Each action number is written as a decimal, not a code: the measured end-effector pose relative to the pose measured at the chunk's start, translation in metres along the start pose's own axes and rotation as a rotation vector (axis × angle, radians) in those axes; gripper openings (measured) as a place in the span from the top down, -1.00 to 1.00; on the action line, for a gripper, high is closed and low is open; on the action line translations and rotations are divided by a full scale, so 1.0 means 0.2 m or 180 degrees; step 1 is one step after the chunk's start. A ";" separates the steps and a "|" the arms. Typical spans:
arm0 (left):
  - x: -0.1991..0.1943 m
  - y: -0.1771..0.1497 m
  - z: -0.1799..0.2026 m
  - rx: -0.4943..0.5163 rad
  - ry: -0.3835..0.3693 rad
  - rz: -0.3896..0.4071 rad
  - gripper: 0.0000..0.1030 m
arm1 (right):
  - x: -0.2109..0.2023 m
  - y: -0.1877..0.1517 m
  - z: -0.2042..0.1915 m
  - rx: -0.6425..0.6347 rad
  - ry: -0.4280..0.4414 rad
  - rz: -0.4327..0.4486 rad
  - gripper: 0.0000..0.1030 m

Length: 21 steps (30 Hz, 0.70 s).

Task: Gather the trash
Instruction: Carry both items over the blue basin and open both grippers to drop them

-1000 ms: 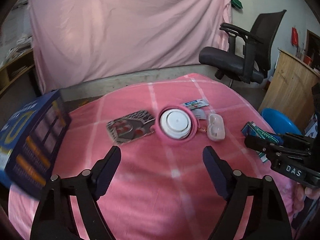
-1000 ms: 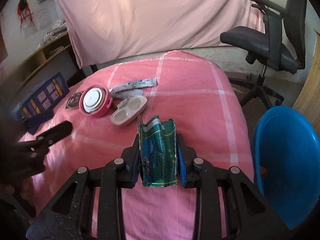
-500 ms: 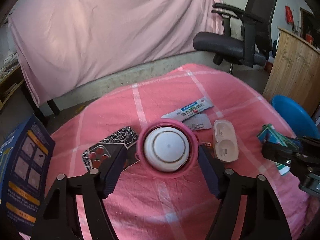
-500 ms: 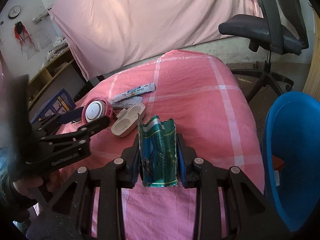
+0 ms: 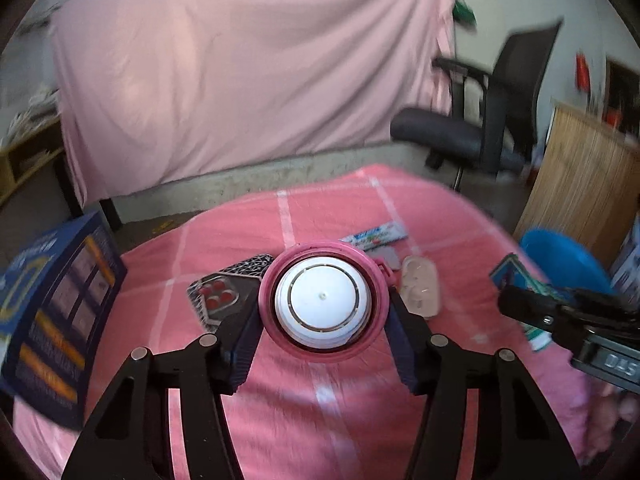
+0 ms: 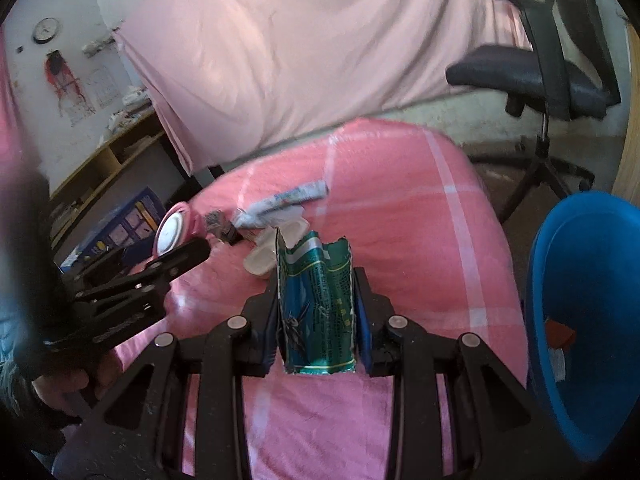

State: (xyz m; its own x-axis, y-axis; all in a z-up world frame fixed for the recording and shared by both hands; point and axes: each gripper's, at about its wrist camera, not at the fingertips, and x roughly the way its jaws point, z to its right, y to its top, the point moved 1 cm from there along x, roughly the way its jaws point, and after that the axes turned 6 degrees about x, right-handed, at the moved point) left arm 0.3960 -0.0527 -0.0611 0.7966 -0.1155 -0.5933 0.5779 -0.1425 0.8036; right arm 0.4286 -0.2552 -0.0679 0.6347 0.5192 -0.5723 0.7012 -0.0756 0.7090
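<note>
My left gripper [image 5: 324,312] has the round pink container [image 5: 323,304] right between its fingers, white lid facing me. The jaws are closing on it, and the pads look to be at its pink rim on both sides, though I cannot tell whether they press yet. Just behind the container's left edge lies a patterned phone case [image 5: 224,292]; behind its right edge, a toothpaste tube [image 5: 374,236] and a pale oval case [image 5: 420,292], all on the pink checked cloth [image 5: 320,420].

My right gripper [image 6: 316,320] is clamped on a torn green-and-teal packet [image 6: 316,304] — it stands upright between the two pads, ragged edge up. To the right of that gripper, close by and lower, sits the blue bin [image 6: 580,320] with a few scraps inside. Beyond the packet I see the same pale case [image 6: 276,252] and tube [image 6: 288,200], and to the left my other gripper [image 6: 176,256] at the pink container [image 6: 176,232]. Far off to my left stands a dark blue box [image 5: 52,320].
</note>
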 end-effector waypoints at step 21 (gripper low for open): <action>-0.53 0.36 0.46 0.0381 -0.0442 0.1236 -0.02 | -0.73 0.01 0.08 -0.0198 -0.0503 0.2142 -0.12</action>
State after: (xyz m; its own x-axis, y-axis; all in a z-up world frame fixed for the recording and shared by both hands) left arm 0.3373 -0.1407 0.0559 0.9148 -0.3132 -0.2550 0.2085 -0.1745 0.9623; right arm 0.3423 -0.3448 0.0103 0.9680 0.2460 -0.0497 0.1216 -0.2863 0.9504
